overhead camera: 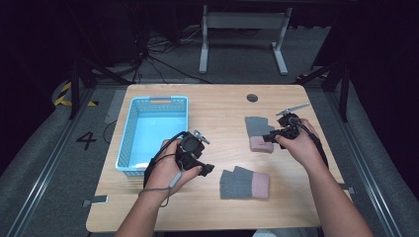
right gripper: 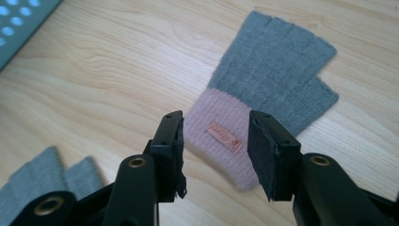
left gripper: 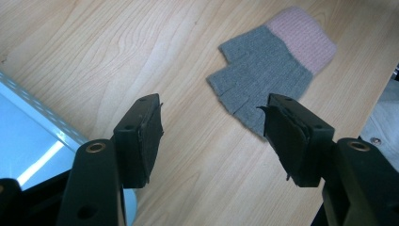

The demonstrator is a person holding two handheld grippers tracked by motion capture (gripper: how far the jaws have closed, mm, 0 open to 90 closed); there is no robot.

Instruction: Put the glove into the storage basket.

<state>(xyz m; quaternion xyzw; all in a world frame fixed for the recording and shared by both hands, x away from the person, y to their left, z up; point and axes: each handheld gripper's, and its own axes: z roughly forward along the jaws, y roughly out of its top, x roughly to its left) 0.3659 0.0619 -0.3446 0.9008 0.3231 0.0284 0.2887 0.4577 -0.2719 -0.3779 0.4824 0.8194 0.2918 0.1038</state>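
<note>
Two fingerless gloves, grey with pink cuffs, lie flat on the wooden table point(overhead camera: 217, 111). The far glove point(overhead camera: 258, 132) lies at the right, the near glove point(overhead camera: 244, 183) towards the front edge. My right gripper point(overhead camera: 267, 138) hovers at the far glove's cuff. In the right gripper view its jaws point(right gripper: 215, 126) stand open on either side of the pink cuff point(right gripper: 221, 141), which carries a small label, and the pads do not press it. My left gripper point(overhead camera: 204, 169) is open and empty. It point(left gripper: 214, 127) points at the near glove point(left gripper: 268, 70), just short of it.
A light blue perforated basket point(overhead camera: 129, 129) sits at the table's left, close behind my left hand; its rim point(left gripper: 42, 113) also shows in the left gripper view. A round cable hole point(overhead camera: 252, 98) lies near the far edge. Grey floor and a table frame lie beyond.
</note>
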